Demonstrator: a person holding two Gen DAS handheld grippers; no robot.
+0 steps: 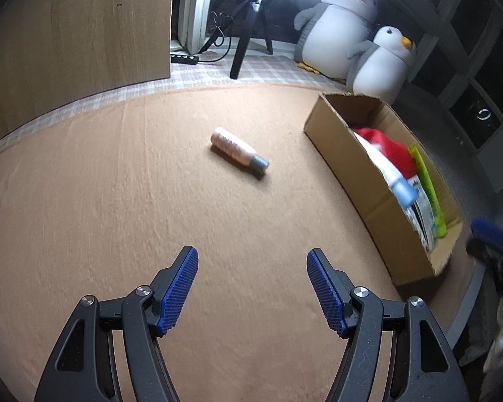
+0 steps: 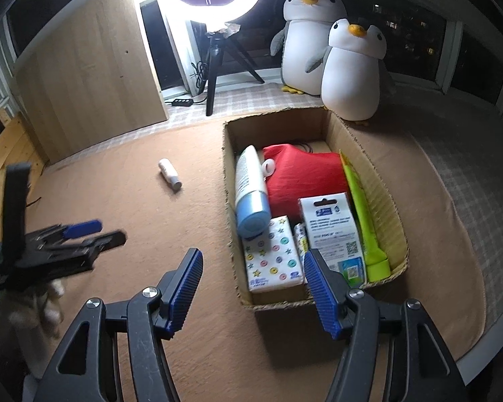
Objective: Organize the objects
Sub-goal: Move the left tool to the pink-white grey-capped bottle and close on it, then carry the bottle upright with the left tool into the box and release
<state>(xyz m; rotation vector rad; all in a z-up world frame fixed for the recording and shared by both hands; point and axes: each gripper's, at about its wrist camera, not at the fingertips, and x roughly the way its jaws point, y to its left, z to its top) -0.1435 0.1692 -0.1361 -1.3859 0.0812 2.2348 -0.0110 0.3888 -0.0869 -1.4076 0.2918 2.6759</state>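
The small pink cylindrical bottle lay on the tan mat ahead of the left gripper, cap toward the open cardboard box; both grippers gaped empty, the left nearer.

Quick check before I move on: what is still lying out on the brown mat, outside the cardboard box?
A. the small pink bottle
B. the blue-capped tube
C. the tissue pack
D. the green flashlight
A: the small pink bottle lies on its side on the brown mat, apart from the cardboard box.

In the left wrist view the box wall hides most of its contents; the right gripper is blurred and cut off.
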